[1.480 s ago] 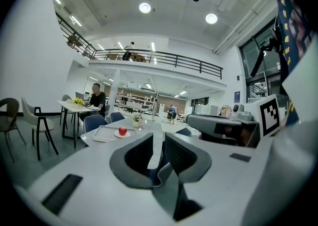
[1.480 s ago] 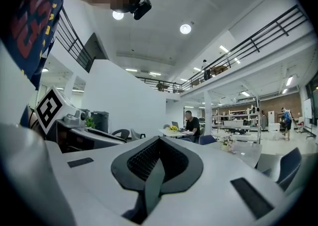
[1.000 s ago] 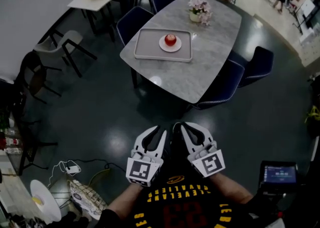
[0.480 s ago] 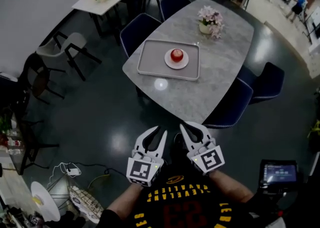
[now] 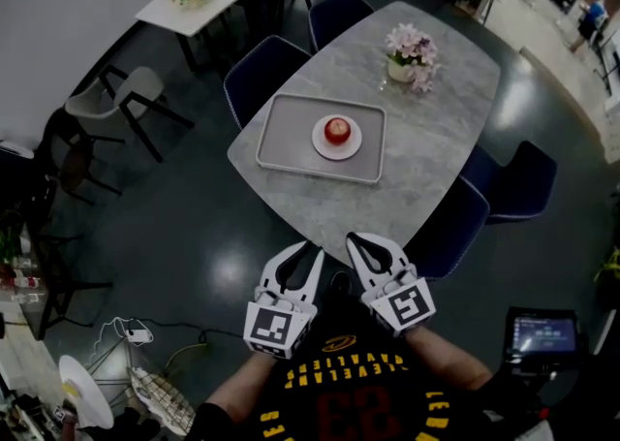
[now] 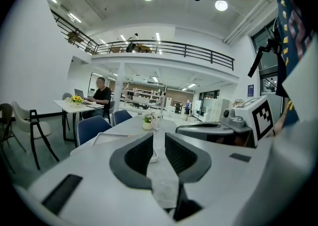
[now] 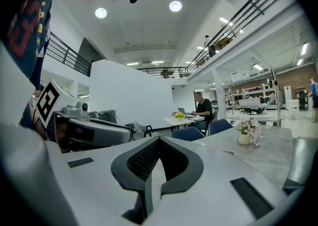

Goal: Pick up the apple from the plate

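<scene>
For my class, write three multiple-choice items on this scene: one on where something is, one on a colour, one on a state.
1. Where is the apple?
A. on the plate in the tray
B. on the floor
C. on a chair

2. What colour is the apple?
A. green
B. red
C. yellow

3. How do the jaws of the left gripper stand?
A. apart, with nothing between them
B. closed on the apple
C. closed on the plate

Answers:
1 A: the head view shows it on the white plate inside the tray.
2 B: its skin is plainly red.
3 A: the left gripper view shows an empty gap between the jaws.
</scene>
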The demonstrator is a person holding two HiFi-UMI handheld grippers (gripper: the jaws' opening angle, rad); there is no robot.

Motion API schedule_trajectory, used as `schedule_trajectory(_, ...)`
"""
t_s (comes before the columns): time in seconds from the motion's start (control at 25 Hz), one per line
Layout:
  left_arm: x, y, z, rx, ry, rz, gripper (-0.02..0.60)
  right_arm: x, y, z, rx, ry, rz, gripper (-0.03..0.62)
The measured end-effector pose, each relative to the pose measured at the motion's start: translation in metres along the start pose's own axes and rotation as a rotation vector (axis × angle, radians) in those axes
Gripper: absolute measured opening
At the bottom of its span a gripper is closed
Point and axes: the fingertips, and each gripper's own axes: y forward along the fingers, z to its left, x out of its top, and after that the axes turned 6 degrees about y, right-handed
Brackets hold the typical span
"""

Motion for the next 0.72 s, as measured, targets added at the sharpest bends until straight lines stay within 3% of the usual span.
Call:
schedule_trajectory(0.4,0.012,0.06,0.024,0.007,-0.008,-0.003,0.077,0.013,0.035,-0.055,0.014,0.001,0.013,0.006)
schedule_trajectory(0.72,0.015,0.12,0.069,-0.047,-0.008,0.032,0.077,0.013,0.082,-0.105,-0.068,0.03,0.03,0.006)
